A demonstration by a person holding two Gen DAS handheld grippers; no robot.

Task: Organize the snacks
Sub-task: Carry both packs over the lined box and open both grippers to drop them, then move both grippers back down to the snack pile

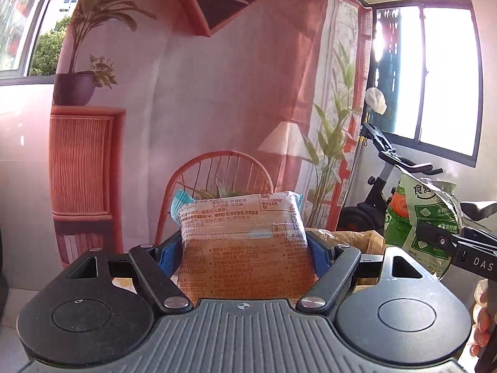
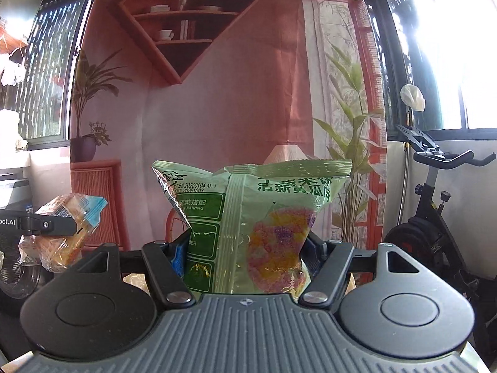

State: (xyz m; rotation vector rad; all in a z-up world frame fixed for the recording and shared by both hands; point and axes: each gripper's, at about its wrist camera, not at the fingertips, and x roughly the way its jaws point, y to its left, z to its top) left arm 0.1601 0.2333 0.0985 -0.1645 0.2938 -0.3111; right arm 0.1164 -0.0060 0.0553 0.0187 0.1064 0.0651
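My left gripper (image 1: 243,253) is shut on a clear orange snack packet (image 1: 245,242) with printed text and a blue sealed end, held upright in the air. At the right edge of the same view the green bag (image 1: 419,217) hangs in the other gripper's arm. My right gripper (image 2: 245,253) is shut on that green snack bag (image 2: 254,217), which shows pink and yellow puffs and stands upright between the fingers. The orange packet (image 2: 65,227) appears at the far left of the right wrist view, pinched by the left gripper's arm. Both packets are lifted clear of any surface.
A printed backdrop (image 1: 217,93) of shelves, plants and a chair hangs straight ahead. An exercise bike (image 2: 435,202) stands at the right by bright windows. A brown paper bag (image 1: 351,239) lies low behind the left gripper. A hand (image 1: 483,326) shows at the right edge.
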